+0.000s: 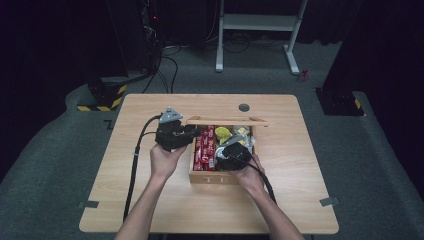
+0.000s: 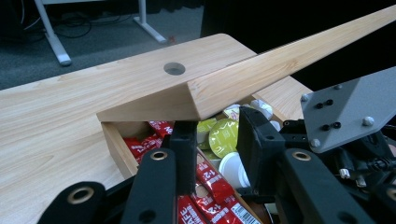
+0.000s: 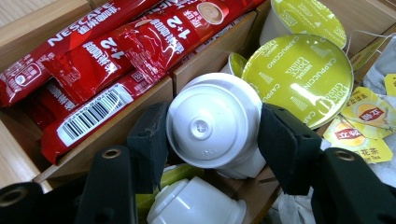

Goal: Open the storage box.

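Note:
A wooden box (image 1: 215, 177) stands mid-table, its lid (image 1: 227, 120) lifted along the far side. Inside lie red Nescafe sachets (image 3: 93, 51), green-topped capsules (image 3: 299, 77) and yellow tea bags (image 3: 369, 112). My right gripper (image 3: 217, 135) reaches into the box (image 1: 232, 152), jaws pressed against both sides of a white coffee capsule (image 3: 212, 126). A second white capsule (image 3: 196, 205) sits just below. My left gripper (image 2: 217, 140) is at the box's left side (image 1: 192, 131), open, with the lid's corner (image 2: 196, 100) right above its left jaw; I cannot tell whether they touch.
The light wood table (image 1: 150, 200) has a round hole (image 1: 244, 107) behind the box. A white desk frame (image 1: 257, 22) and a yellow-and-black striped base (image 1: 102, 97) stand on the grey floor beyond. A black cable (image 1: 134, 165) trails from the left gripper.

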Tool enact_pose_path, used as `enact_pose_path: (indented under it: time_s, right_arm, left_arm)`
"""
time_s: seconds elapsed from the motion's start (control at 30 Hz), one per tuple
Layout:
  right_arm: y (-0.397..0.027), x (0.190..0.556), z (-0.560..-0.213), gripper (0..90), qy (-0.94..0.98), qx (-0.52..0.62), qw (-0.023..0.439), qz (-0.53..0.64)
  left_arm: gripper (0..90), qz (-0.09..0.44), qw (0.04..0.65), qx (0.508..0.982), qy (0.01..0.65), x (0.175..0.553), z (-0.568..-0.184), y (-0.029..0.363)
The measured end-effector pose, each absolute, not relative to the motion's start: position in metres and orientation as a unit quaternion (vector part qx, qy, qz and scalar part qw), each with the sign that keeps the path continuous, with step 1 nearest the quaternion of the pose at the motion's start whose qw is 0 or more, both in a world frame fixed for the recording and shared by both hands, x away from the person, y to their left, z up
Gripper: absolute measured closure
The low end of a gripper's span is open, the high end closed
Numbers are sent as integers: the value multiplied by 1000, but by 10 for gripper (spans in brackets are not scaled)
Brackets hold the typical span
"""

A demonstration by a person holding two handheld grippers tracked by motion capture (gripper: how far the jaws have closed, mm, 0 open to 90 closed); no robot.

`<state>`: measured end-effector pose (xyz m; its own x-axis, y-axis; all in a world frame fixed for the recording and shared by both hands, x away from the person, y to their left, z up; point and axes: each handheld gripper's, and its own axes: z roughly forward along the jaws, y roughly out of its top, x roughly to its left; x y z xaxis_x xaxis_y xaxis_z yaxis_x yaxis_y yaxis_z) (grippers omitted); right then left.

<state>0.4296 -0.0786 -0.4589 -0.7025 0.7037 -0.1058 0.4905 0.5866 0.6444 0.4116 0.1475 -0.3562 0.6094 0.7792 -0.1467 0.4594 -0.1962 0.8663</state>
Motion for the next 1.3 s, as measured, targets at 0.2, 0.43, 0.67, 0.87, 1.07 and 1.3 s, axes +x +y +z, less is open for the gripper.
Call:
enact_pose_path:
  time_s: [0.2, 0.43, 0.67, 0.87, 1.07, 1.3]
  right_arm:
    - [-78, 430, -459, 443, 870, 348, 178, 301]
    - [-76, 429, -459, 436, 873, 344, 182, 294]
    - [-78, 429, -459, 457, 870, 347, 183, 299]
    - [-82, 427, -458, 499, 868, 344, 184, 306]
    - [-83, 425, -458, 518, 868, 340, 189, 308]
    - [-83, 424, -458, 527, 867, 341, 190, 310]
  left_arm:
    - [681, 167, 485, 754, 411, 412, -356, 149]
    - [681, 166, 483, 755, 412, 413, -356, 149]
    - [681, 163, 479, 757, 414, 414, -358, 148]
    - [673, 160, 481, 756, 413, 415, -358, 148]
    - [671, 159, 480, 756, 415, 415, -358, 146]
    - [672, 158, 480, 757, 415, 415, -358, 146]
